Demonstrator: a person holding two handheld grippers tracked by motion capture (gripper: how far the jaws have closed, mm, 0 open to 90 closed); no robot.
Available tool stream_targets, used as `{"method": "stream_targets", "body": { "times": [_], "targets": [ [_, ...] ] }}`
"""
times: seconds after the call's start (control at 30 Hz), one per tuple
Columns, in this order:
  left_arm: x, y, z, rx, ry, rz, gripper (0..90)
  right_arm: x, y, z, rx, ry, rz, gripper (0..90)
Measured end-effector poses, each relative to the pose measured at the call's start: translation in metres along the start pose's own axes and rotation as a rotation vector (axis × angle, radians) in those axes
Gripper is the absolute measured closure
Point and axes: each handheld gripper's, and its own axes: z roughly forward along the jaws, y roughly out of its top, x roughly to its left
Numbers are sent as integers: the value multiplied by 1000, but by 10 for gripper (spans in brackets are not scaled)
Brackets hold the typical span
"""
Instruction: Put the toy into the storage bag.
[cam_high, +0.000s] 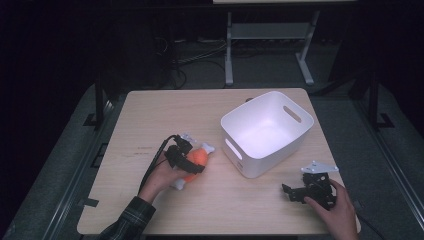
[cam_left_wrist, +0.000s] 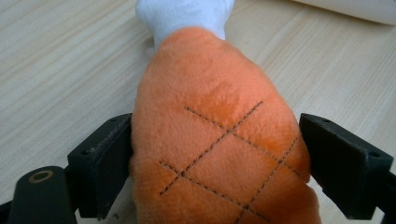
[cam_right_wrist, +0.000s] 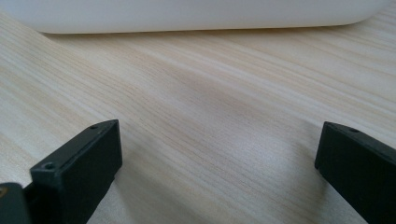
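Left side first: left gripper is on the orange plush drumstick, mid-table, just left of the white bin. In the left gripper view the jaws sit on both flanks of the orange body, left one pressed into the fur, right one at the edge of it. I'd call that clamped, or a hair from it. The grip is across the fat part rather than the thin white bone end, which makes sense: more bulk to bite on, less chance it slips out. The toy looks to be down on the table, not lifted, and the person's hand is low behind it.

Middle: the bin stands upright, open top, empty as far as I can see, handle slots on the sides. It's close to the toy, so it's likely the drop target, a short carry to the right.

Right side: right gripper is parked on the wood near the front right corner, just clear of the bin. Jaws are spread wide with nothing between them, bare table in the gap, bin wall ahead. It looks idle, kept out of the left hand's path.
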Motion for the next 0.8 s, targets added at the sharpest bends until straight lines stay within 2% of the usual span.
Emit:
{"method": "stream_targets", "body": {
  "times": [0.3,0.57,0.8],
  "targets": [
    [-2,-1,5,20,-15,12,135,0,0,0,0,0,0,2],
    [-2,-1,3,12,-19,20,195,0,0,0,0,0,0,2],
    [-3,-1,2,11,-31,29,206,0,0,0,0,0,0,2]
  ]
}}
